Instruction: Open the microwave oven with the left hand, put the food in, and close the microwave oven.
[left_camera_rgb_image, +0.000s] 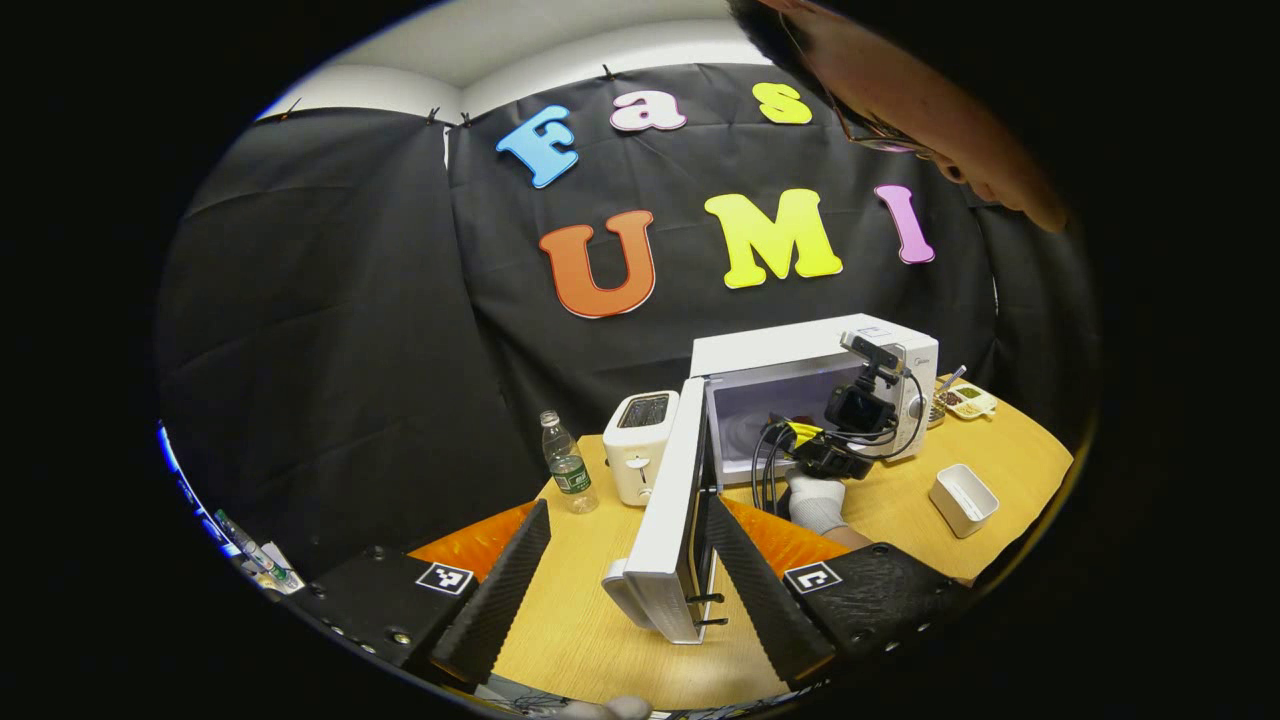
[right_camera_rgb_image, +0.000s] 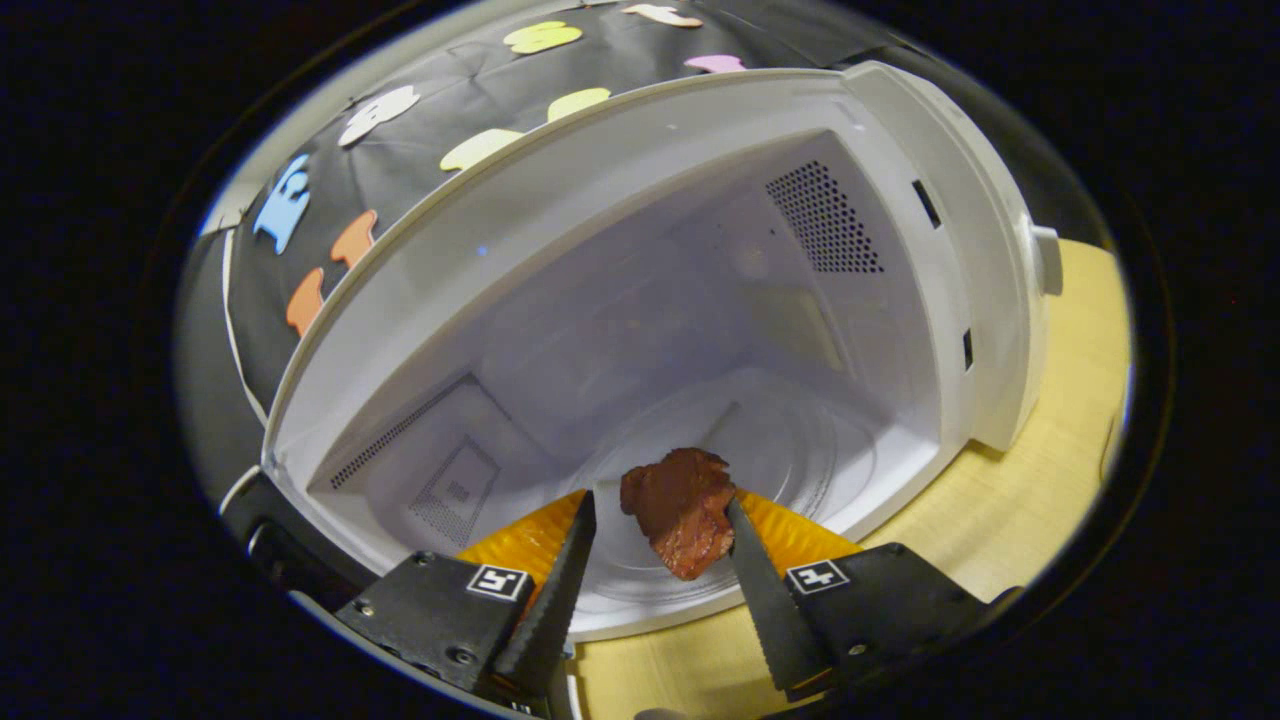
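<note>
A: Left gripper view, lower centre. The left gripper (left_camera_rgb_image: 625, 570) has its fingers spread wide, pressing on nothing. The open microwave door (left_camera_rgb_image: 665, 515) stands edge-on between them; whether it touches the right-hand finger, I cannot tell.

B: And the microwave (left_camera_rgb_image: 815, 385) itself?

A: Right of centre, on the wooden table (left_camera_rgb_image: 580, 620), cavity open. The right gripper (left_camera_rgb_image: 830, 455), in a gloved hand (left_camera_rgb_image: 818, 502), reaches into its mouth.

B: Right gripper view?

A: The right gripper (right_camera_rgb_image: 655, 555) sits at bottom centre. A reddish-brown piece of food (right_camera_rgb_image: 683, 508) lies between its fingers, touching the right-hand finger. The left-hand finger stands apart from it, so the grip looks released, not clenched. The food is over the front of the round turntable (right_camera_rgb_image: 760, 470); resting or hanging, I cannot tell.

B: Other items?

A: Left gripper view: a white toaster (left_camera_rgb_image: 640, 445) left of the door, a water bottle (left_camera_rgb_image: 568, 463) beside it, a white box (left_camera_rgb_image: 963, 498) at right, a small food tray (left_camera_rgb_image: 968, 401) past the microwave.
</note>
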